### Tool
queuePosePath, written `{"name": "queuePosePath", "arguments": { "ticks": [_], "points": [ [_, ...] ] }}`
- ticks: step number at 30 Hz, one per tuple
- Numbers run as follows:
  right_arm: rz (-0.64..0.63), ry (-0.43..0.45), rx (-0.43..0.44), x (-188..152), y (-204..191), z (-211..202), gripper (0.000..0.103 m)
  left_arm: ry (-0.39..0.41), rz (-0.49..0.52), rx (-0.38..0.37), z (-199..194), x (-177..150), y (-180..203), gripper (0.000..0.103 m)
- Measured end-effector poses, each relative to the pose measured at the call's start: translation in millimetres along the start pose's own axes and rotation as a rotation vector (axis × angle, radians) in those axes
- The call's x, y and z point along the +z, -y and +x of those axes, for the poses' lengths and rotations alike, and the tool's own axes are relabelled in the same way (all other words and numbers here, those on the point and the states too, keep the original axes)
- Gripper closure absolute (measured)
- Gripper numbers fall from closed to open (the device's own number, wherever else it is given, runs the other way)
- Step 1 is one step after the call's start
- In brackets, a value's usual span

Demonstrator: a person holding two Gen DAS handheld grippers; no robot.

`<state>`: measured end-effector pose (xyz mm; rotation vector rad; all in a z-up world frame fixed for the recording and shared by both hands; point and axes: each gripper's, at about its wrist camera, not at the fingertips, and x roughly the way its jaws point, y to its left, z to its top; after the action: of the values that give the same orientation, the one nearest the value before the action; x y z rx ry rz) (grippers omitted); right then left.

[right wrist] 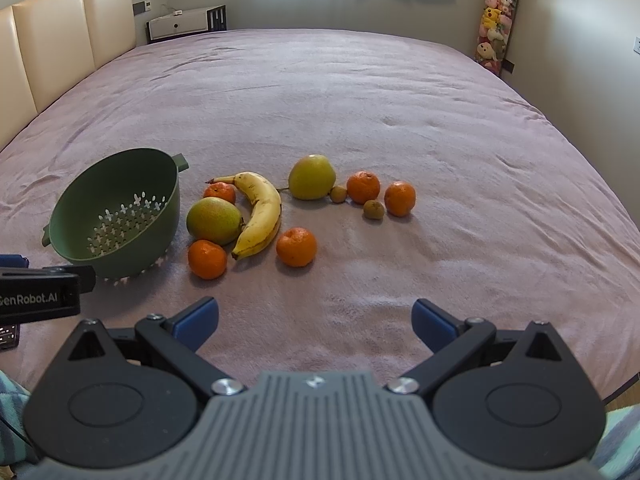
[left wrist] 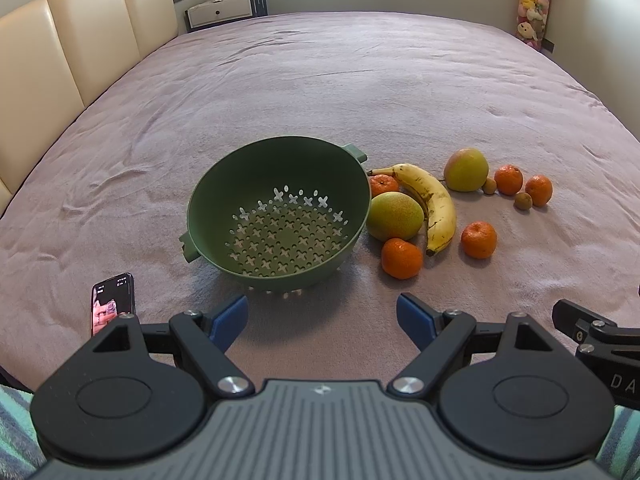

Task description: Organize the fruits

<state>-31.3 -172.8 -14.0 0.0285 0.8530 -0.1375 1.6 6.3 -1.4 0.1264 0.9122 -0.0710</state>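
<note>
A green colander [left wrist: 224,200] [right wrist: 80,200] stands empty on the mauve bedspread. To its right lie a banana [left wrist: 434,204] [right wrist: 260,216], two green-yellow pears [left wrist: 394,216] [left wrist: 466,170] [right wrist: 214,220] [right wrist: 312,177], several mandarins [left wrist: 401,258] [right wrist: 296,246] and two small brown fruits [left wrist: 523,201] [right wrist: 373,209]. My left gripper [left wrist: 322,320] is open, near the colander's front wall, with nothing between its fingers. My right gripper [right wrist: 314,320] is open too, short of the fruit, also holding nothing.
A phone [left wrist: 113,303] lies on the bedspread left of my left gripper. A cream padded headboard [left wrist: 72,40] runs along the left. A white nightstand [left wrist: 224,10] stands at the far corner, and a column of plush toys [right wrist: 496,28] hangs at the right wall.
</note>
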Motion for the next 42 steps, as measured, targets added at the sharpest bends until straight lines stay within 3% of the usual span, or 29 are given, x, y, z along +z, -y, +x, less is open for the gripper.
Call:
{"name": "queuePosePath", "arguments": {
  "ticks": [42],
  "points": [
    [0.002,-0.005,0.0,0.9,-0.5,1.6,0.004,0.008,0.001,-0.003,-0.3,0.5,5.6,0.005]
  ]
}}
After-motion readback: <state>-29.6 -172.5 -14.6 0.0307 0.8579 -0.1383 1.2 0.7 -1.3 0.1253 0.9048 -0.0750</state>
